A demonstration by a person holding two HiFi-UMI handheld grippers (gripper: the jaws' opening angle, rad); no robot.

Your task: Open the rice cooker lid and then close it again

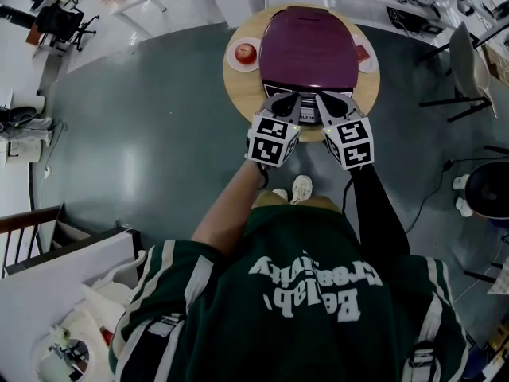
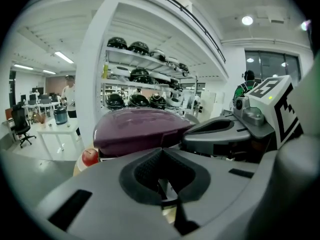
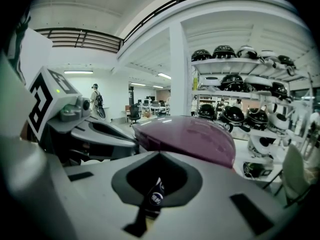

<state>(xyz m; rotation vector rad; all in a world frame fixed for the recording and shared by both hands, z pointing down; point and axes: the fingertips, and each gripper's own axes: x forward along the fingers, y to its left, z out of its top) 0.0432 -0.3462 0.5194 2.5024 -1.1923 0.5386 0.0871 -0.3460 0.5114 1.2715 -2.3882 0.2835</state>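
The rice cooker stands on a round wooden table point(image 1: 235, 94), and its purple lid point(image 1: 308, 48) lies down over the body. Both grippers sit side by side at the cooker's front edge, tips angled toward each other. My left gripper point(image 1: 294, 103) has its jaws together, nothing held; in its own view the left gripper point(image 2: 162, 151) points at the lid point(image 2: 140, 129). My right gripper point(image 1: 323, 102) is shut too. From the right gripper point(image 3: 160, 156) the lid point(image 3: 192, 134) bulges just ahead, and a small dark round part of the cooker's front shows through the jaw gap.
A red apple point(image 1: 246, 52) rests on a small plate at the table's left; the apple point(image 2: 90, 156) also shows left of the cooker. Another plate point(image 1: 364, 56) with something red sits at the right. Shelves of helmets point(image 3: 235, 84) stand behind. A chair point(image 1: 468, 62) is at right.
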